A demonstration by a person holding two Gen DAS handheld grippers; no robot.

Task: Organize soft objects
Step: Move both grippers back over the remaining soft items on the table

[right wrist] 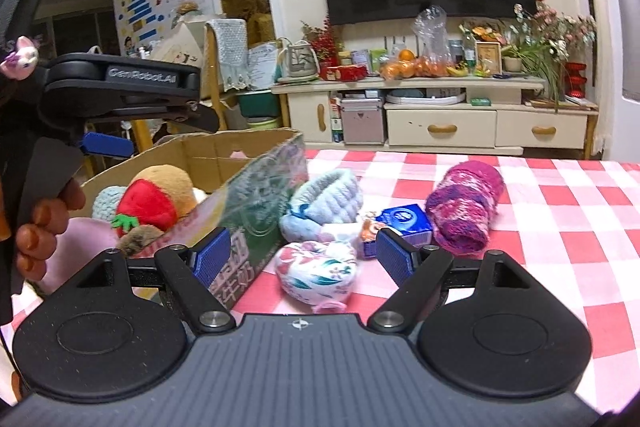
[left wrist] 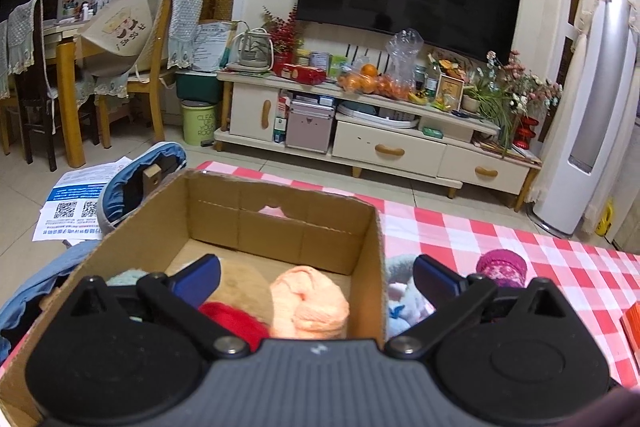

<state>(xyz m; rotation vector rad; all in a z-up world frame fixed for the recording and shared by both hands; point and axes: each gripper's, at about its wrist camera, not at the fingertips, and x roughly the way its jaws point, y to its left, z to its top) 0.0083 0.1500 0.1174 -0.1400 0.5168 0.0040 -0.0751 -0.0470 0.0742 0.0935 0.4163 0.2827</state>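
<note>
The left gripper [left wrist: 316, 275] is hanging over the near end of the cardboard box [left wrist: 280, 223], its jaws spread wide with nothing between them; below them a peach knitted roll [left wrist: 308, 301], a red plush strawberry [left wrist: 236, 319] and a tan plush toy [left wrist: 244, 283] are lying inside the box; the box's right wall is standing between those and the soft things left on the checked tablecloth [left wrist: 500, 227].

In the right wrist view the right gripper [right wrist: 304, 253] is also standing open and empty, low in the frame; a floral pouch [right wrist: 320, 267] is lying just ahead between its fingers; behind it a pale blue knitted piece [right wrist: 324, 203] is leaning against the box's printed side, a small blue carton [right wrist: 404, 221] is sitting just beside it, and a magenta knitted roll [right wrist: 464, 207] is lying right of centre; the cloth to the right of that roll is bare, giving open room; at the left edge a hand [right wrist: 44, 223] is gripping the left gripper's handle above the box.
</note>
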